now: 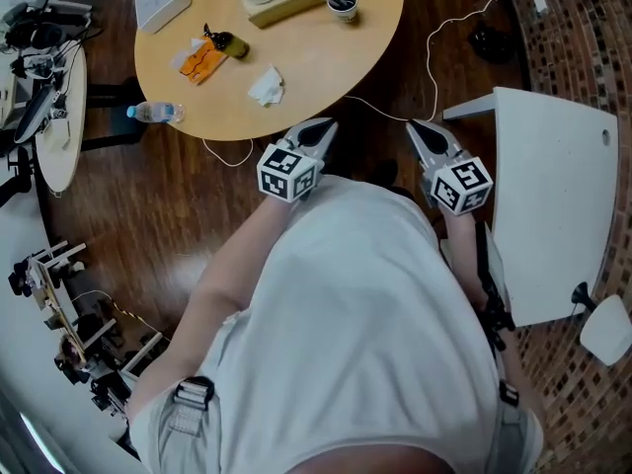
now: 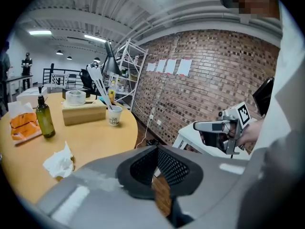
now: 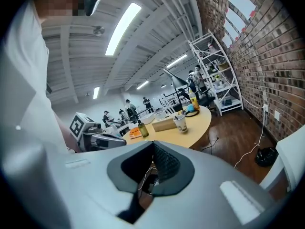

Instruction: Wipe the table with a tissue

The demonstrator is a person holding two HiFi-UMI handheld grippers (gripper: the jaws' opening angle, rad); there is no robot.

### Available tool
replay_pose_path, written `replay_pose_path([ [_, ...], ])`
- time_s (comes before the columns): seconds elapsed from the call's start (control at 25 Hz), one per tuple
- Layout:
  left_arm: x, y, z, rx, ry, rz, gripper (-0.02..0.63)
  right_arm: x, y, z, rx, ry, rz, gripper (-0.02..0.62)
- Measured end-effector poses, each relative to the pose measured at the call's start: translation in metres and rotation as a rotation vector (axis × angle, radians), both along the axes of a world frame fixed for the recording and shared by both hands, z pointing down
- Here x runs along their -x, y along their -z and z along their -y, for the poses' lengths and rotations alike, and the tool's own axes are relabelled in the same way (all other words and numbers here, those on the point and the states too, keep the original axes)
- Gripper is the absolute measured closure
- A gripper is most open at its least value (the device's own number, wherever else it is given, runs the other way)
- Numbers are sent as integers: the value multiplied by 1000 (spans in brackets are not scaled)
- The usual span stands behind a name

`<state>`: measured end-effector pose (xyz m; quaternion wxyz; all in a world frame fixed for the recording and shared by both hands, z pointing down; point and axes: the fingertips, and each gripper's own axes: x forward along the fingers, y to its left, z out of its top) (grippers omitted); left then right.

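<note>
The left gripper [image 1: 318, 131] and right gripper [image 1: 423, 131] are hanging closed and empty, just off the table [image 1: 326, 62]. The crumpled tissue [image 1: 266, 86] is lying near its edge, seemingly awaiting pickup.

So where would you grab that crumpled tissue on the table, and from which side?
Take the tissue by its raised middle, probably coming down from above. It lies crumpled in a loose heap on the table, close to the near edge, so upstanding folds give the jaws something to pinch.
</note>
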<state>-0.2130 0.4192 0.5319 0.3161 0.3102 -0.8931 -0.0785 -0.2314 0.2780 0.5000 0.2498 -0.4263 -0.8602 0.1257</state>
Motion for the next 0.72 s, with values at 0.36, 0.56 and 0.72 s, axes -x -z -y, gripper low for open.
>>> replay_pose_path([
  [0.36,26,-2,-42,20,31,15,601,29,0,-34,-24,24,15,588],
  [0.56,41,-5,-69,64,-28,38,600,43,4,-60,-41,6,14,588],
  [0.72,46,-21,-99,107,-65,27,600,53,1,-85,-63,4,5,588],
])
